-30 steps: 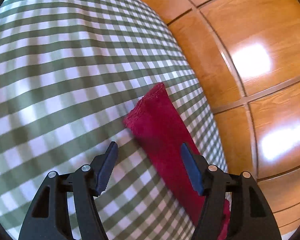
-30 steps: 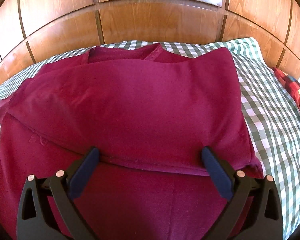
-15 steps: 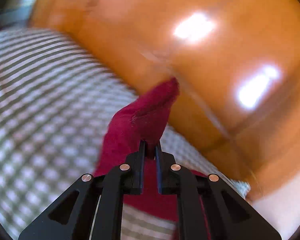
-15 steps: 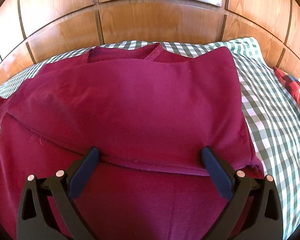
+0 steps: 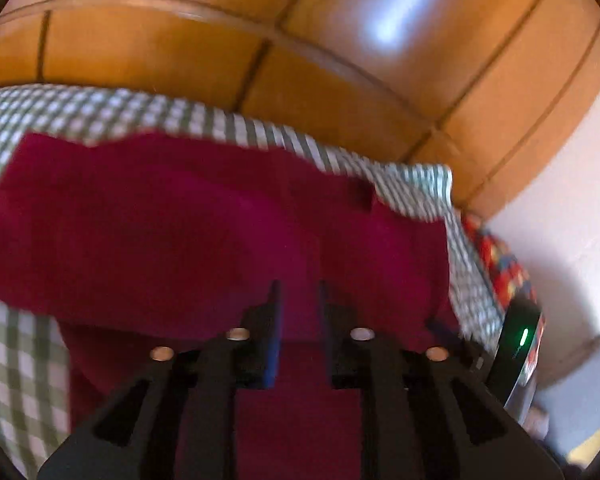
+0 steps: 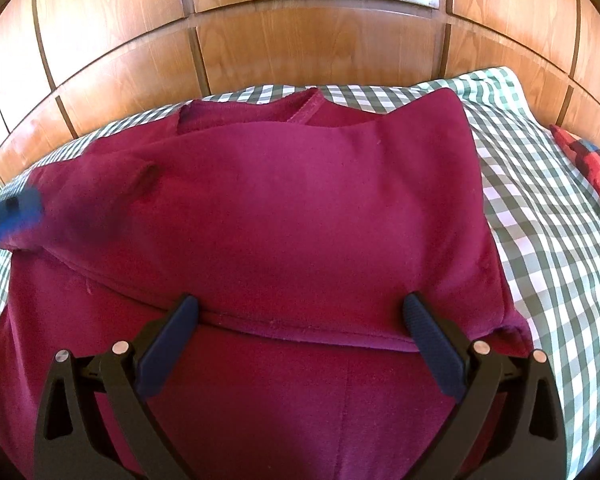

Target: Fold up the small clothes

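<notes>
A maroon sweater lies on the green-checked bedcover, its lower part folded up over the chest. My right gripper hovers open over the folded hem, with nothing between its fingers. In the left wrist view, blurred, the sweater fills the middle. My left gripper is over it with its jaws a narrow gap apart and opening. The cloth shows in the gap and the pads do not seem to press on it. The right wrist view shows that left gripper as a blue blur at the sleeve's end, on the sweater's left side.
A wooden panelled headboard rises right behind the sweater. A red plaid cloth lies at the bed's right edge. In the left wrist view a black device with a green light stands at the right, before a white wall.
My left gripper shut on the sleeve's end out on the checked cover, swung it across onto the sweater, and its jaws have now parted slightly. The right gripper has not moved.
</notes>
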Motion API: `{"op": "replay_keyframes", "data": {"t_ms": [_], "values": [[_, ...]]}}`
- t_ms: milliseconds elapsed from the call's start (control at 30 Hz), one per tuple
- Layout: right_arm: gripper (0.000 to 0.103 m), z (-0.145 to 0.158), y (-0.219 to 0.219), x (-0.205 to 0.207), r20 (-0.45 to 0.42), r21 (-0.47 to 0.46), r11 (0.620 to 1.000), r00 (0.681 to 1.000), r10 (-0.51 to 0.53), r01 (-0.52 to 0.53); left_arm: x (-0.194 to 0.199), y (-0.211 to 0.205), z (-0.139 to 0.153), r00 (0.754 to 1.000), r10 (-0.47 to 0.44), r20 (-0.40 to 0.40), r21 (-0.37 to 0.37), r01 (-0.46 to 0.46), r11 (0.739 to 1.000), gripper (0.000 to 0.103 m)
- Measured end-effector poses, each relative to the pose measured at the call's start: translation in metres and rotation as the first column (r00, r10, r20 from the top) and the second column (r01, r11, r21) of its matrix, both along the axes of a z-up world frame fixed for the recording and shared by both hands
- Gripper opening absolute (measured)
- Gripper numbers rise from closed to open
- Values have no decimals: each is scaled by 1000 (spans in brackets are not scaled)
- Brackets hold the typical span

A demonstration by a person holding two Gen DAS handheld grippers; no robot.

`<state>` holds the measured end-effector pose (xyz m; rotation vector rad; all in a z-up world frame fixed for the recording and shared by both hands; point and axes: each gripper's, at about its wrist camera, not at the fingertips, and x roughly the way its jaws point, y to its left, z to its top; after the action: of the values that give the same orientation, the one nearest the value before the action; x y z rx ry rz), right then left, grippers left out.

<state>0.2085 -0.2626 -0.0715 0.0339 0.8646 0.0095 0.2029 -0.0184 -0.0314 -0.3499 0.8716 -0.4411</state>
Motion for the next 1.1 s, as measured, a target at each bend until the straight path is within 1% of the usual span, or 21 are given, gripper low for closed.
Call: {"op": "replay_keyframes", "data": {"t_ms": [33, 67, 100, 133, 167, 200, 267, 300, 367, 433, 467, 500, 533, 567, 667, 733, 833, 900, 967, 1033, 1100], "values": [[101, 2, -1, 0, -4, 10, 1000, 1000, 1, -1, -7, 0, -1, 1000, -5, 9, 10, 5, 1000, 37], [101, 4, -3, 1, -7, 24, 1000, 1000, 0, 0, -15, 1, -1, 1000, -8, 22, 21, 8, 1000, 44], [94, 10, -5, 0, -6, 56, 998, 1000, -3, 3, -22, 6, -2, 999, -12, 36, 25, 11, 1000, 46], [87, 17, -7, 0, 1, 95, 995, 1000, -3, 3, -29, 12, -4, 999, -17, 45, 24, 16, 1000, 48], [73, 24, -8, 0, 7, 150, 989, 1000, 5, -6, -37, 17, -4, 998, -21, 51, 27, 20, 999, 48], [65, 35, -6, 1, 18, 233, 972, 1000, 21, -25, -42, 22, -5, 998, -21, 59, 37, 18, 999, 48], [62, 44, 3, 5, 27, 325, 943, 997, 73, -77, -41, 33, -8, 997, 3, 75, 56, -7, 998, 48], [58, 45, 16, 11, 11, 365, 923, 992, 123, -118, -43, 39, -12, 997, 21, 74, 58, -26, 998, 48], [58, 41, 37, 22, -19, 383, 911, 985, 173, -153, -37, 51, -16, 996, 68, 55, 50, -71, 996, 48], [55, 30, 62, 38, -65, 395, 902, 974, 217, -174, -32, 64, -20, 991, 128, 43, 35, -130, 991, 48], [47, 24, 73, 46, -86, 398, 900, 969, 230, -178, -28, 69, -21, 988, 152, 37, 28, -153, 988, 48], [32, 19, 83, 52, -108, 391, 902, 964, 243, -183, -24, 74, -23, 984, 176, 31, 17, -177, 984, 48], [23, 17, 94, 57, -119, 351, 917, 963, 243, -188, -23, 79, -24, 980, 195, 27, 15, -196, 981, 48], [9, 20, 100, 59, -113, 318, 928, 964, 241, -195, -20, 83, -26, 977, 212, 23, 20, -213, 977, 48], [7, 49, 102, 53, -27, 282, 933, 970, 243, -225, -14, 92, -31, 971, 237, 6, 4, -237, 971, 48], [7, 82, 94, 42, 61, 235, 941, 970, 236, -243, -14, 92, -36, 971, 238, 7, 18, -238, 971, 48], [7, 120, 62, 32, 152, 196, 952, 966, 208, -236, -12, 89, -39, 971, 240, 9, 25, -240, 971, 47], [7, 129, 36, 30, 172, 171, 964, 970, 173, -202, -12, 91, -38, 970, 245, 10, 19, -245, 969, 47], [7, 124, 9, 32, 160, 142, 981, 981, 112, -135, -11, 94, -39, 967, 254, 2, 17, -254, 967, 46], [8, 102, -26, 35, 104, 146, 988, 994, 28, -43, -11, 95, -39, 965, 261, -7, 16, -261, 965, 44], [7, 77, -50, 39, 45, 128, 991, 998, -43, 37, -12, 94, -39, 966, 257, -7, 28, -257, 966, 44]]}}
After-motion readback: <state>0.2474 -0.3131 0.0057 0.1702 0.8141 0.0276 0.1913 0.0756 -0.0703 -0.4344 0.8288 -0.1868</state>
